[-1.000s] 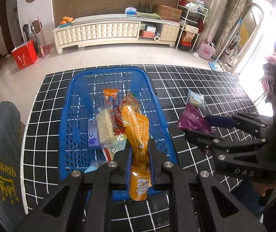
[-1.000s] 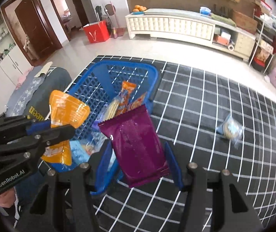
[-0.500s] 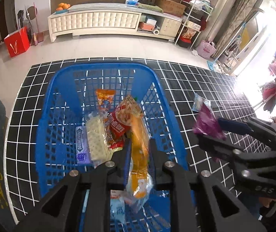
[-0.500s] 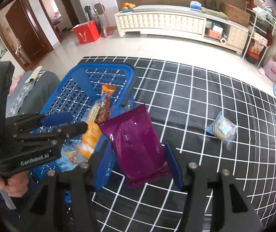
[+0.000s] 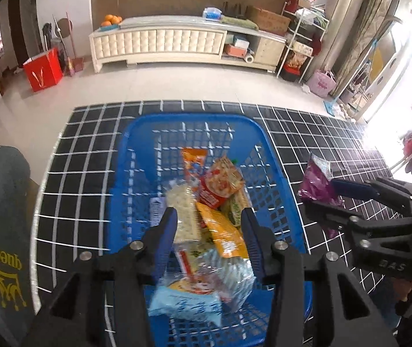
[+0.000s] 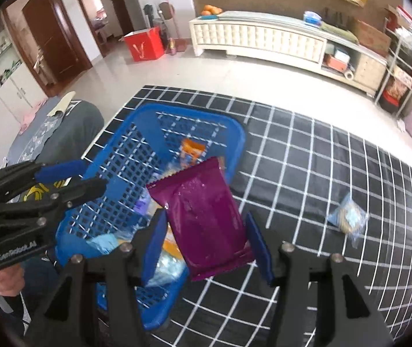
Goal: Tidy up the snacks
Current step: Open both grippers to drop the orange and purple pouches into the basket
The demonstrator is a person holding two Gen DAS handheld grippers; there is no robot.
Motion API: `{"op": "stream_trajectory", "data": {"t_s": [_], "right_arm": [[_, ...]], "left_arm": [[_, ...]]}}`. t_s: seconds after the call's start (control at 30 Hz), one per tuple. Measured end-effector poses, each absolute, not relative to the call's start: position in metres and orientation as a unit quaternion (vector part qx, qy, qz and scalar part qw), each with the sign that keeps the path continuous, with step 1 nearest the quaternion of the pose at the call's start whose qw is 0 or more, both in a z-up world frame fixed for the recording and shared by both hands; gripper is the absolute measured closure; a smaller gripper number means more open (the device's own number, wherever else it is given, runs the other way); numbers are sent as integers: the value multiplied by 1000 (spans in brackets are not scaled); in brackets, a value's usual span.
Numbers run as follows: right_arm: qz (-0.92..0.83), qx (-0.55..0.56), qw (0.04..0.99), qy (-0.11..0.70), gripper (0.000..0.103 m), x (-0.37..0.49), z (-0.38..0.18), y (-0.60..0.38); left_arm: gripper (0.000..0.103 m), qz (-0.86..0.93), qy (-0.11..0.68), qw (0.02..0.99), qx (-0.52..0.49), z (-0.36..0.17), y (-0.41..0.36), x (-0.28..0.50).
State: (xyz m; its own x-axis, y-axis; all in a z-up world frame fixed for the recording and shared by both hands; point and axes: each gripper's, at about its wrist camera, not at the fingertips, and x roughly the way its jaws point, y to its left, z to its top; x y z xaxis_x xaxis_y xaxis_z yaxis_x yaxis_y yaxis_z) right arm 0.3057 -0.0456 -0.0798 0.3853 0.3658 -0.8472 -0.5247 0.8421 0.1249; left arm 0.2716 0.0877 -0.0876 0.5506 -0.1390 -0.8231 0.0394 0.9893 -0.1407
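A blue plastic basket (image 5: 125,173) (image 6: 113,185) stands on the black grid mat and holds several snack packs. The orange pouch (image 5: 223,231) lies on the pile between my left fingers. My left gripper (image 5: 208,222) is open and empty above the basket. My right gripper (image 6: 206,231) is shut on a purple snack bag (image 6: 203,217), held over the basket's right rim; the bag also shows in the left wrist view (image 5: 318,185). A clear-wrapped blue snack (image 6: 347,217) lies on the mat to the right.
A grey cushion with a yellow crown print (image 5: 0,231) sits left of the basket. A white cabinet (image 5: 159,40), a red bag (image 5: 42,70) and shelves (image 5: 301,43) stand across the tiled floor.
My left gripper moved over the basket, opened and dropped the orange pouch onto the pile. My right gripper carried the purple bag left, over the basket's rim.
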Motion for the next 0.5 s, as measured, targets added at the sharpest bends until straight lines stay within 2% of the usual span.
{"op": "stream_trajectory", "data": {"t_s": [0.5], "right_arm": [[241,-195,808,501,43,341,-104,22]], "left_arm": [[59,-25,462,884,-62,-81,144,268]]}}
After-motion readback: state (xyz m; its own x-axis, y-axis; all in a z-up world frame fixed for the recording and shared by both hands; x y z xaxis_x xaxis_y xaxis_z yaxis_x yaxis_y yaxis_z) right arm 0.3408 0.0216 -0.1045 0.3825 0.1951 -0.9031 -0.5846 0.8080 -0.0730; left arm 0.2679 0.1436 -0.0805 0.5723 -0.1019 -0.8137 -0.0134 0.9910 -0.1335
